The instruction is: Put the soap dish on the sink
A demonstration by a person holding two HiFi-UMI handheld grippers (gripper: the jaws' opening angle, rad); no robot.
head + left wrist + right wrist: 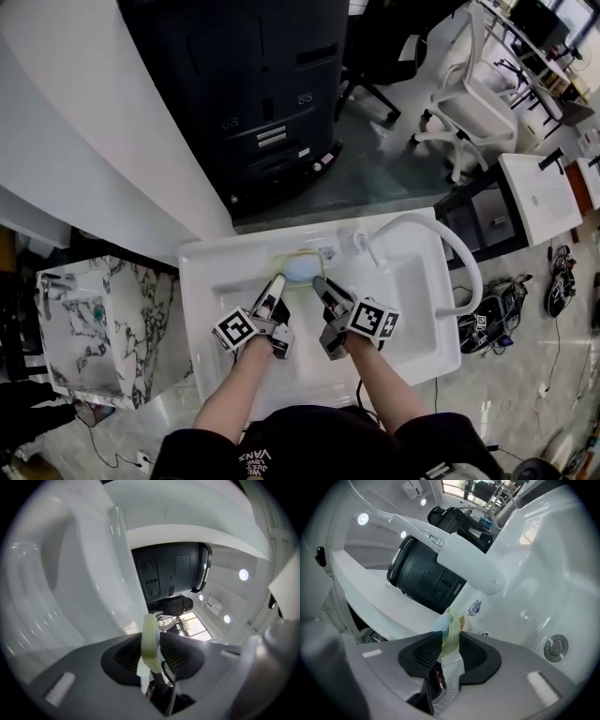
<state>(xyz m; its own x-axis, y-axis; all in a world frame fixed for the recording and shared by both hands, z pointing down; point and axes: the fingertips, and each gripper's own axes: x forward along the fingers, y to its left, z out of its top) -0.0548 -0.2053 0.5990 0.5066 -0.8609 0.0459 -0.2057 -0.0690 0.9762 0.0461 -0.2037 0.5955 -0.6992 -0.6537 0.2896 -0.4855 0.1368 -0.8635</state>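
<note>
Black T-shirt [309, 441] (pale print) — left hand-held gripper [277, 281] grey, pads [124, 656] black.

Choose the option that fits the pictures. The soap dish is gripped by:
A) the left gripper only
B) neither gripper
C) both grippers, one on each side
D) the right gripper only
C: the left gripper and the right gripper each have the pale green rim of the soap dish clamped between their pads, above the white sink.

pale yellow-green plastic soap dish [298, 269] with a light blue centre; glossy white ceramic sink [412, 305]; black-veined white marble block [112, 319].
</note>
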